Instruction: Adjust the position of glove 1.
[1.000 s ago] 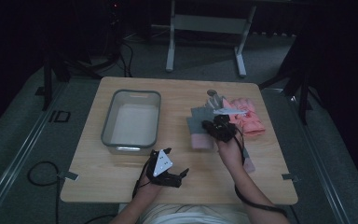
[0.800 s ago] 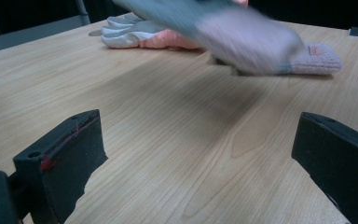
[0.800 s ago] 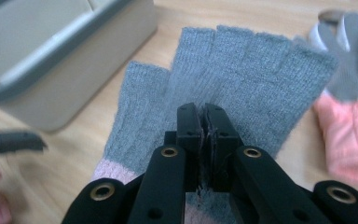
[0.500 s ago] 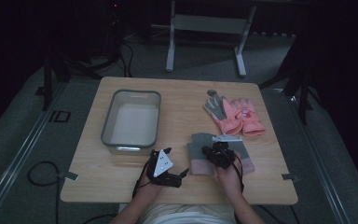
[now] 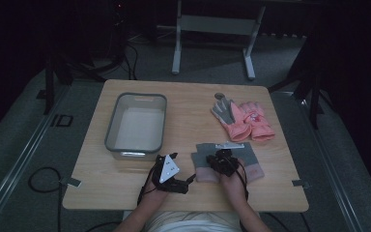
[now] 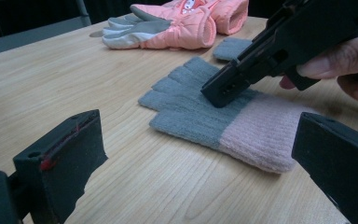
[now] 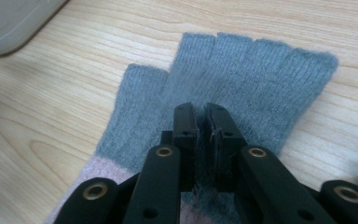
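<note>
Dragged grey-and-pink knit glove (image 5: 224,162) from beside pink ski gloves (image 5: 244,118) to near table (image 5: 193,104) edge. Right gripper (image 7: 200,116) jaws pinched on its knit; left gripper (image 5: 171,170) jaws open, idle. Sorting probably underway.

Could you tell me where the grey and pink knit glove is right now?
In the high view the grey and pink knit glove lies flat near the table's front edge, under the right gripper, in front of the pink winter gloves.
</note>
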A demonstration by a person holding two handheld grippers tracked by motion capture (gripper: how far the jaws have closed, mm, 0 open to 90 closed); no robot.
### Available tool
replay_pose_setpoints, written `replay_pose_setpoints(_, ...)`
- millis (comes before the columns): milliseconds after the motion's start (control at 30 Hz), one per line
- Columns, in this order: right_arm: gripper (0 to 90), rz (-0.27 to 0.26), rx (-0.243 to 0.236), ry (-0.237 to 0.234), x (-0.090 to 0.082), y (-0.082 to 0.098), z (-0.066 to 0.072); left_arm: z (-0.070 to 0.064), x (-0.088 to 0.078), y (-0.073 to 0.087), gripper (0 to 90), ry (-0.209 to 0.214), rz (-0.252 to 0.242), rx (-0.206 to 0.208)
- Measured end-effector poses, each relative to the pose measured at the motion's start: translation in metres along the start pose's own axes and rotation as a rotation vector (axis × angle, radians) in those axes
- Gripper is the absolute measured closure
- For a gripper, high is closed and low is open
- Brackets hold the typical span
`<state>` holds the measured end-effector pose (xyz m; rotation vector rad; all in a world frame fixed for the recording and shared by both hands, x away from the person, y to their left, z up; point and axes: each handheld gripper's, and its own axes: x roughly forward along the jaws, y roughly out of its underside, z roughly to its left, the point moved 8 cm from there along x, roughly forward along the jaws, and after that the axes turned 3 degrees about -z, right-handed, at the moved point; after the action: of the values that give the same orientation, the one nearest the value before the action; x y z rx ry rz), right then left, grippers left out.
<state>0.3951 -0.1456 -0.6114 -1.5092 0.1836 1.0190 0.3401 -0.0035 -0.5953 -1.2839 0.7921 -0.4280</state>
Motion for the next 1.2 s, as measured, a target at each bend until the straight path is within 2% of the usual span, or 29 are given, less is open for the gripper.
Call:
replay_pose_setpoints(67,80.2,0.002,-0.004,-0.002,0.000,0.000,0.000,0.000,0.000,0.000,1.8,-0.001,-0.001,0.001)
replay_pose_setpoints(100,76.1,0.007,-0.012,-0.007,0.000,-0.001,0.000,0.000,0.000,0.000,1.8,-0.003,-0.003,-0.002)
replay_pose_setpoints(133,76.1,0.007,-0.012,-0.007,0.000,-0.001,0.000,0.000,0.000,0.000,1.8,-0.003,-0.003,-0.002)
replay_pose_setpoints(167,71.1,0.010,-0.014,-0.013,-0.001,-0.002,0.000,0.000,0.000,0.000,1.8,-0.001,-0.004,-0.004)
replay_pose_setpoints(233,69.0,0.003,-0.036,-0.006,-0.006,-0.007,-0.001,0.000,0.000,0.000,1.8,0.001,-0.004,-0.005)
replay_pose_setpoints(333,62.2,-0.033,-0.089,-0.036,-0.020,-0.018,-0.008,0.000,0.000,0.000,1.8,0.004,-0.002,-0.003)
replay_pose_setpoints(400,63.1,-0.055,-0.122,-0.045,-0.029,-0.023,-0.015,0.000,0.000,0.000,1.8,0.003,-0.001,-0.001)
replay_pose_setpoints(500,63.1,-0.063,-0.179,-0.039,-0.043,-0.027,-0.039,0.000,0.000,0.000,1.8,0.002,-0.002,-0.003)
replay_pose_setpoints(533,63.1,-0.063,-0.179,-0.039,-0.043,-0.027,-0.039,0.000,0.000,0.000,1.8,0.002,-0.002,-0.003)
replay_pose_setpoints(567,63.1,-0.064,-0.189,-0.032,-0.046,-0.027,-0.045,0.000,0.000,0.000,1.8,0.002,-0.002,-0.003)
replay_pose_setpoints(600,65.4,-0.052,-0.195,-0.026,-0.053,-0.025,-0.061,0.000,0.000,0.000,1.8,0.000,-0.005,-0.005)
replay_pose_setpoints(700,66.7,-0.054,-0.190,-0.036,-0.065,-0.020,-0.082,0.000,0.000,0.000,1.8,0.000,-0.005,-0.005)
replay_pose_setpoints(733,66.7,-0.054,-0.190,-0.036,-0.065,-0.020,-0.082,0.000,0.000,0.000,1.8,0.000,-0.005,-0.005)
replay_pose_setpoints(767,66.7,-0.051,-0.191,-0.038,-0.068,-0.018,-0.089,0.000,0.000,0.000,1.8,0.000,-0.005,-0.005)
replay_pose_setpoints(800,66.8,-0.028,-0.200,-0.038,-0.072,-0.011,-0.104,0.000,0.000,0.000,1.8,0.000,-0.007,-0.004)
replay_pose_setpoints(833,66.8,-0.018,-0.211,-0.037,-0.072,-0.008,-0.110,0.000,0.000,0.000,1.8,-0.001,-0.007,-0.002)
replay_pose_setpoints(1000,66.3,0.004,-0.238,-0.055,-0.072,-0.002,-0.119,0.000,0.000,0.000,1.8,-0.002,-0.007,0.000)
replay_pose_setpoints(1033,65.7,0.025,-0.271,-0.060,-0.066,0.003,-0.126,0.000,0.000,0.000,1.8,-0.002,-0.006,-0.001)
replay_pose_setpoints(1167,65.4,0.035,-0.277,-0.072,-0.062,0.006,-0.128,0.000,0.000,0.000,1.8,-0.002,-0.004,0.000)
replay_pose_setpoints(1200,65.7,0.072,-0.281,-0.077,-0.055,0.012,-0.130,0.000,0.000,0.000,1.8,-0.003,-0.007,0.002)
